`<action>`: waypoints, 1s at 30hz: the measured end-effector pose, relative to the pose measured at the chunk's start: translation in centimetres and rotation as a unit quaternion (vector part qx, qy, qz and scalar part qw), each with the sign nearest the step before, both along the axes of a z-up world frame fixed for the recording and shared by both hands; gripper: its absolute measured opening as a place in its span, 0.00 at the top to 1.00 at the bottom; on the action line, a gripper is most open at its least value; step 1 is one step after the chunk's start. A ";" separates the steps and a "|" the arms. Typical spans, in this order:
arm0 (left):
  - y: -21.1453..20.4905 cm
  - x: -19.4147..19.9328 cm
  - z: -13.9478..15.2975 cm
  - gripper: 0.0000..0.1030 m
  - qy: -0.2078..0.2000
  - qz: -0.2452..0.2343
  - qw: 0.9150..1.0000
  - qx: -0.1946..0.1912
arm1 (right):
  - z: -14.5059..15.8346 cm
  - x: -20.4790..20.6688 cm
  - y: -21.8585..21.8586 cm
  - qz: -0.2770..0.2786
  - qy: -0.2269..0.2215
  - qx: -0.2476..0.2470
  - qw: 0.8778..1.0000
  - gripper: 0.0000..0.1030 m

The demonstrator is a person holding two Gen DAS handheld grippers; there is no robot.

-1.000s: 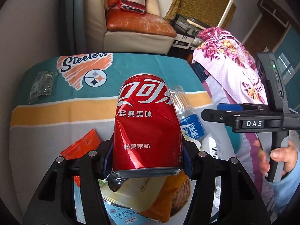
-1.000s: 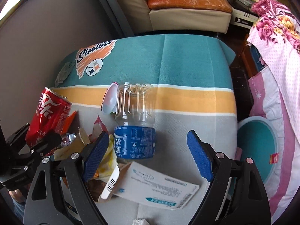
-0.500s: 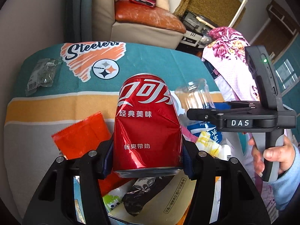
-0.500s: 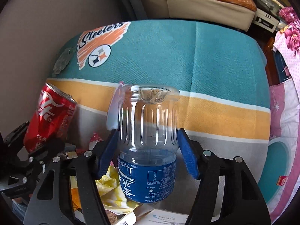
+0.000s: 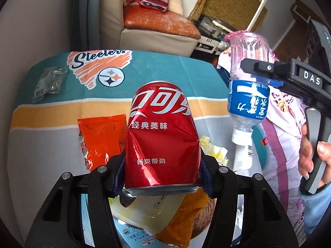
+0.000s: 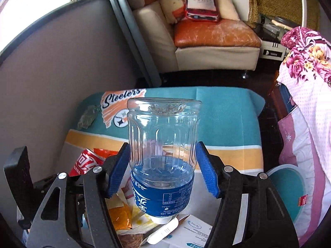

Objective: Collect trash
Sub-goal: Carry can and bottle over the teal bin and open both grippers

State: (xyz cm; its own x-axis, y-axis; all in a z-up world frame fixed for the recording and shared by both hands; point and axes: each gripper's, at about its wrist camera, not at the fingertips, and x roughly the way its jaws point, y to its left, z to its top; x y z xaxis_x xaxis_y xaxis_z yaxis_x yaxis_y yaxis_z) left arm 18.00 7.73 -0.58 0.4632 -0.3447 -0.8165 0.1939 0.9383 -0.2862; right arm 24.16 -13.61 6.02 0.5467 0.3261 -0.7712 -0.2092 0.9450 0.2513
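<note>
The left gripper pinches a dented can; the right gripper clamps a light, springy bottle (cap down) mid-body.

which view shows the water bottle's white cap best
The left wrist view: the water bottle hangs side-on, cap down and unobstructed, in the right hand-held gripper. The right wrist view looks along its clear body; only a sliver of cap shows.
</note>
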 end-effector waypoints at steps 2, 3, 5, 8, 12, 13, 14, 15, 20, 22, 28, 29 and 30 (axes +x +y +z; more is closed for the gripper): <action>-0.3 -0.4 0.6 0.43 -0.006 -0.001 1.000 -0.001 | 0.9 -0.2 0.0 0.003 -0.002 0.009 1.000 0.40; -0.4 -0.5 0.9 0.43 -0.009 -0.001 1.000 -0.001 | 1.3 -0.5 -0.1 0.005 -0.005 0.009 1.000 0.40; -0.8 -1.0 1.4 0.43 -0.013 -0.002 1.000 0.000 | 1.7 -0.9 0.1 0.009 -0.012 0.002 1.000 0.40; -1.7 -1.5 1.8 0.43 -0.016 -0.010 1.000 0.004 | 2.0 -1.7 -0.3 0.009 -0.012 -0.004 1.000 0.40; -3.5 -2.0 2.3 0.43 -0.019 -0.024 1.000 0.005 | 1.8 -3.3 -2.2 -0.006 -0.009 -0.011 1.000 0.40; -4.1 -2.2 2.4 0.43 -0.020 -0.029 0.999 0.006 | 1.6 -3.8 -3.0 -0.012 -0.007 -0.011 1.000 0.40; -4.9 -2.3 2.4 0.43 -0.020 -0.036 0.999 0.006 | 1.4 -4.3 -3.9 -0.019 -0.005 -0.012 1.000 0.40; -5.6 -2.4 2.4 0.43 -0.020 -0.043 0.999 0.007 | 1.2 -4.8 -4.7 -0.027 -0.004 -0.014 1.000 0.40; -10.3 -2.8 2.3 0.43 -0.019 -0.085 0.996 0.013 | 0.0 -7.3 -9.7 -0.065 0.006 -0.014 0.998 0.40; -12.3 -2.9 2.1 0.43 -0.018 -0.100 0.995 0.017 | -0.5 -8.2 -11.7 -0.079 0.007 -0.014 0.997 0.40; -19.2 -2.7 0.8 0.43 -0.006 -0.151 0.988 0.038 | -2.4 -10.4 -18.2 -0.127 0.011 -0.012 0.992 0.40; -20.3 -2.7 0.5 0.43 -0.005 -0.160 0.986 0.042 | -2.7 -10.7 -19.4 -0.136 0.013 -0.012 0.991 0.40; -21.5 -2.7 0.2 0.43 -0.003 -0.170 0.984 0.046 | -3.1 -10.9 -20.5 -0.146 0.015 -0.012 0.989 0.40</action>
State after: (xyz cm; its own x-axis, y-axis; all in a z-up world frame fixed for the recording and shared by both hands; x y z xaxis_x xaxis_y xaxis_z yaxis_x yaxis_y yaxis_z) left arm 15.32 -13.81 -0.38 0.3393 -0.4048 -0.8491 0.5025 0.8411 -0.2002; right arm 13.23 -34.15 2.91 0.5917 0.1392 -0.7940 0.0798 0.9700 0.2296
